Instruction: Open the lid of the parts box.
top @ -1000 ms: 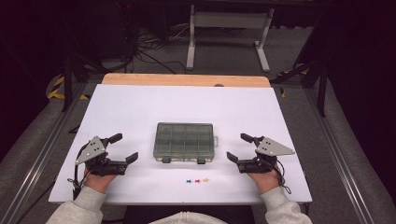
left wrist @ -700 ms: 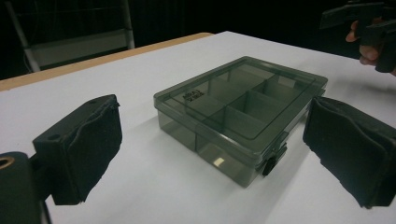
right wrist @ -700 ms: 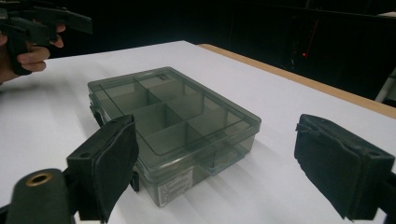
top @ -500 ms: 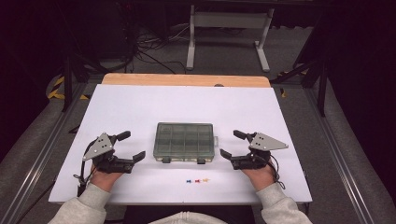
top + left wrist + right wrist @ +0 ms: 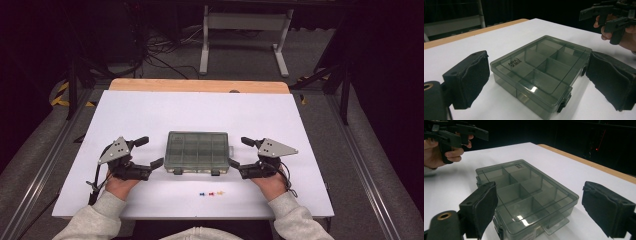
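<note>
a dark room with cables and a metal stand on the floor fills the top of the high view, and below it lies my white bench point(image 5: 150, 115) with a wooden far edge. a smoky clear compartment box point(image 5: 197, 151) sits closed and flat at the centre of the frame, its two latches facing me. my left tongs point(image 5: 146, 153) sit just left of it in the lower left, wide open, the nearer jaw close to the box's left front corner. my right tongs point(image 5: 241, 153) mirror them in the lower right, also wide open, the nearer jaw close to the right front corner. i cannot tell whether either jaw touches. three small pins point(image 5: 211, 193) lie in a row below the box, apart from it.
</note>
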